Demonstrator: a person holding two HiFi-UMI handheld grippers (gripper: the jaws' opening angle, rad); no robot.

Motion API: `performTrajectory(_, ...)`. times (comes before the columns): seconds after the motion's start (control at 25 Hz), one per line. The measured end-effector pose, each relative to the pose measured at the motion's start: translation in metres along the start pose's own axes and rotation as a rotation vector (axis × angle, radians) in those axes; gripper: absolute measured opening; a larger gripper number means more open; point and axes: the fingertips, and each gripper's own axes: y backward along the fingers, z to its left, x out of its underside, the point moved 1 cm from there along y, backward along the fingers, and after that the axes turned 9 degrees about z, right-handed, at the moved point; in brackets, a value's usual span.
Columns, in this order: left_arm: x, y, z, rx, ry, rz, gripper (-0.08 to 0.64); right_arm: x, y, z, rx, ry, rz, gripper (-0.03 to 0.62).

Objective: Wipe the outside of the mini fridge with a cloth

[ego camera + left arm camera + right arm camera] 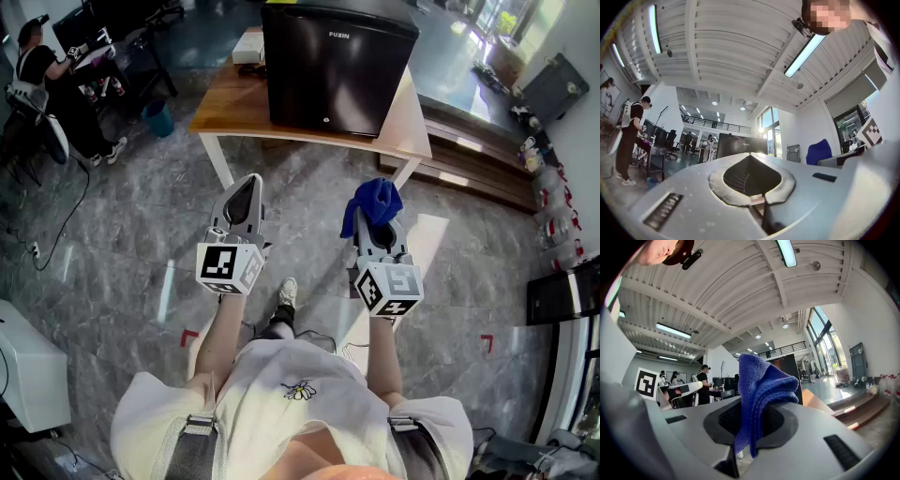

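Observation:
A black mini fridge (337,64) stands on a wooden table (234,108), its front facing me; it also shows far off as the fridge (740,145) and as the fridge (790,369). My right gripper (377,208) is shut on a blue cloth (373,202), which bunches up out of the jaws as the cloth (761,390). My left gripper (246,192) is shut with nothing in it. Both grippers hang above the floor, short of the table's near edge.
A grey marble floor (122,244) lies below. A person (47,80) works at a desk at far left, near a blue bin (157,117). A low wooden step (478,173) and a shelf with small items (553,216) are at right.

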Motion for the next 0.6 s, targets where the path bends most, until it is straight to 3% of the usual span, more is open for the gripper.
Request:
performTrajectory(0.36,-0.013,-0.139,0.085,0.027,0.023,-0.021,0.005,-0.046,-0.150,-0.019,-0.032,0.041,0.011,0.072)
performTrajectory(0.6,-0.006,-0.210,0.095,0.063,0.020,0.000,0.005,-0.056,-0.210,-0.050,-0.018,0.046,0.039,0.072)
